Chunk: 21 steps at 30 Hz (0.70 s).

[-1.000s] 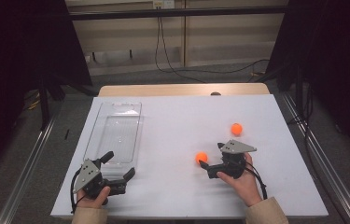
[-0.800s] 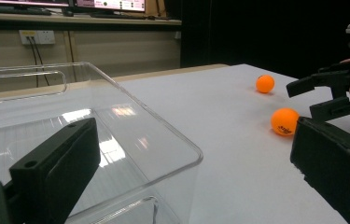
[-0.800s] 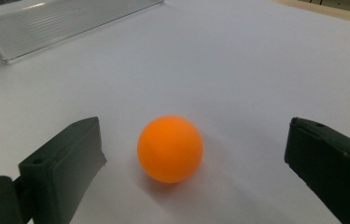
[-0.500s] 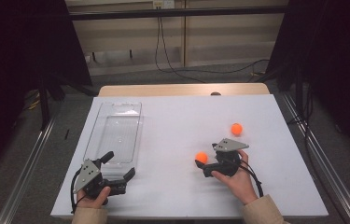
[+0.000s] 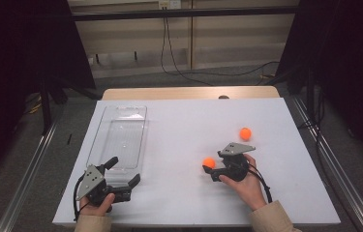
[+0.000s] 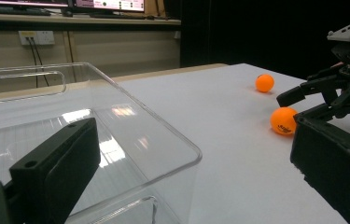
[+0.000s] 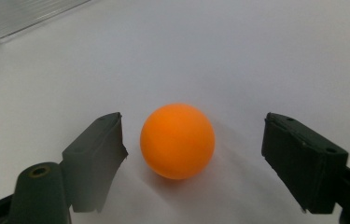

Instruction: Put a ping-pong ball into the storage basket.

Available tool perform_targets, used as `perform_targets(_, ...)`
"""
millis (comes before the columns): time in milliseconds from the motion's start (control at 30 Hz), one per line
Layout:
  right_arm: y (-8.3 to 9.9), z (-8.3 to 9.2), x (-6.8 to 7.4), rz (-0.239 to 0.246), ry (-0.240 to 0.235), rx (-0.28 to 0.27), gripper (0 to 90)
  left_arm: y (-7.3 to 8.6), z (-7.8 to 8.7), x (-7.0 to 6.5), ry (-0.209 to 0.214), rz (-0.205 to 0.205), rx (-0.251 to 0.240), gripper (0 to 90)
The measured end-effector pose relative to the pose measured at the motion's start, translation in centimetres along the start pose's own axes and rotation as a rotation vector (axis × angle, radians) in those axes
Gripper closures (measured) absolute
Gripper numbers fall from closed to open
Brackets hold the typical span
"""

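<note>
Two orange balls lie on the white table [image 5: 179, 130]. The nearer ball [image 5: 209, 163] [image 7: 177, 140] [image 6: 283, 121] sits between the jaws of my right gripper [image 5: 210, 169] [image 7: 193, 126] [image 6: 290, 108]. Those jaws have just been closing, but a gap shows on each side of the ball and the pads do not touch it. The second ball [image 5: 245, 133] [image 6: 264, 83] rests farther back, to the right. My left gripper [image 5: 124, 170] [image 6: 193, 135] stands open at the near end of the clear plastic tray [image 5: 121, 137] [image 6: 116, 121], one jaw over the tray and the other beside it.
The tray holds nothing and runs lengthwise along the table's left side; its corner [image 7: 18, 18] shows in the right gripper view. A wooden strip [image 5: 189, 93] borders the table's far edge. Dark curtains hang on both sides, and cables lie on the floor behind.
My right gripper has shifted left, bringing its jaws around the nearer ball, and the jaws have narrowed. The left gripper and both balls have stayed put.
</note>
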State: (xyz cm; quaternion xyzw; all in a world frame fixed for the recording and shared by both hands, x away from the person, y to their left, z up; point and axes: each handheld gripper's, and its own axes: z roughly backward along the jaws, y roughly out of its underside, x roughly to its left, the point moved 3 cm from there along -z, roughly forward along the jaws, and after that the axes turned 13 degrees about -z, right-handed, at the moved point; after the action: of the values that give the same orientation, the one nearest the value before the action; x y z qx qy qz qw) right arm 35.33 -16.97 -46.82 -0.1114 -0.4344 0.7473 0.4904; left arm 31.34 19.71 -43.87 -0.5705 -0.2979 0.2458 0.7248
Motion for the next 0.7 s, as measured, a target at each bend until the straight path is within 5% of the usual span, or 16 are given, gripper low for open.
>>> perform_targets(700, 0.11, -0.80, 0.04, 0.018, -0.007, 0.049, 35.5, 0.01, 0.00, 0.01, 0.001, 0.000, 0.001, 1.4)
